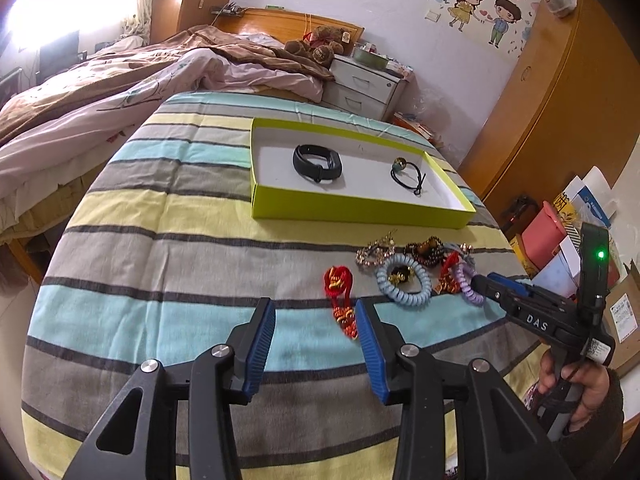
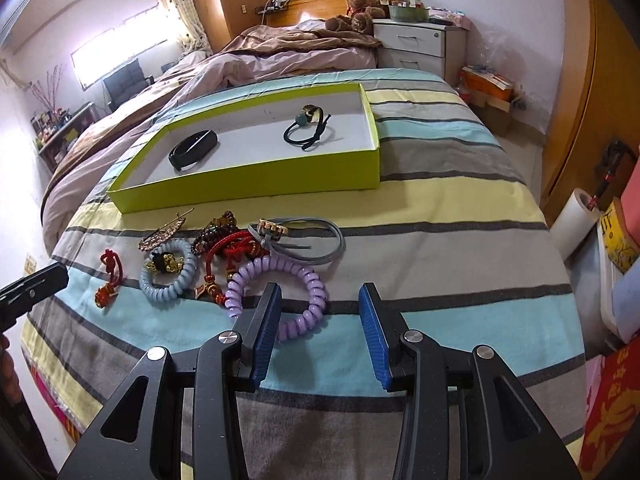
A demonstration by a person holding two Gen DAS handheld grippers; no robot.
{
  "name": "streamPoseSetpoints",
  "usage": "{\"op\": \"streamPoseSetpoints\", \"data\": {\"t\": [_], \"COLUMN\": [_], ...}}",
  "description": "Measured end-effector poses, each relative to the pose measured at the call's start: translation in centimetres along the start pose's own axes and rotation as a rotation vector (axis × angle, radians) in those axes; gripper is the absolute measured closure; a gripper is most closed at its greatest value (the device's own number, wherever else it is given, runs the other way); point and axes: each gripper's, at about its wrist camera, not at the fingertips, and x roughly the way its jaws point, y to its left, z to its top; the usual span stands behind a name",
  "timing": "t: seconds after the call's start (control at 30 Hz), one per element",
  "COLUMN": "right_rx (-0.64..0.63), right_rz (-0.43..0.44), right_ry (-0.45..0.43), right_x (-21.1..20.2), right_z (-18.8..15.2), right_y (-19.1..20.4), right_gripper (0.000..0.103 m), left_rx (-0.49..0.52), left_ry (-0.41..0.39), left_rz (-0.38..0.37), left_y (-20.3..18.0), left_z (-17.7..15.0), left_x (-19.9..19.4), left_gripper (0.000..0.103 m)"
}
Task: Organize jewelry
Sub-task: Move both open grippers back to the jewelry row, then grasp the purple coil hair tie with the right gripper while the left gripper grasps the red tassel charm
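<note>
Tongs gape empty: left tongs (image 1: 316,312) beside red cord (image 1: 340,300), right tongs (image 2: 320,300) over purple coil (image 2: 276,300); tangled neighbours could lift along.

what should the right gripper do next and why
Probably ease the right gripper forward and down over the purple coil hair tie, then close. Its jaws are open and empty, the tie lies just ahead, partly between them, and the green box holds only a black band and a black hair tie.
</note>
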Motion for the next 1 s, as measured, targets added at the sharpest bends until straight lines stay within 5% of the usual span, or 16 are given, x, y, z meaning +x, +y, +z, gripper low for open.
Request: {"op": "streamPoseSetpoints", "data": {"t": [0.2,0.27,0.43,1.0], "right_rx": [-0.072,-0.093,-0.084,0.019], "right_rz": [-0.046,-0.067,-0.083,0.026], "right_ry": [0.009,0.008,0.0,-0.105], "right_x": [0.5,0.5,0.5,-3.2], "right_z": [0.1,-0.1,-0.2,-0.4], "right_y": [1.3,1.6,1.3,-0.1], "right_gripper": [0.063,0.08,0.091,0.093], "left_rx": [-0.008,-0.009,-0.009,0.037], "left_ry": [0.01,0.013,0.023,0.062], "left_rz": [0.002,0.005,0.008,0.015], "left_y": [0.2,0.2,0.0,-2.4], "left_z": [-0.3,-0.3,-0.4,0.0], "left_x": [0.3,0.4,0.6,3.2], "left_gripper": [0.062,0.062,0.062,0.061]}}
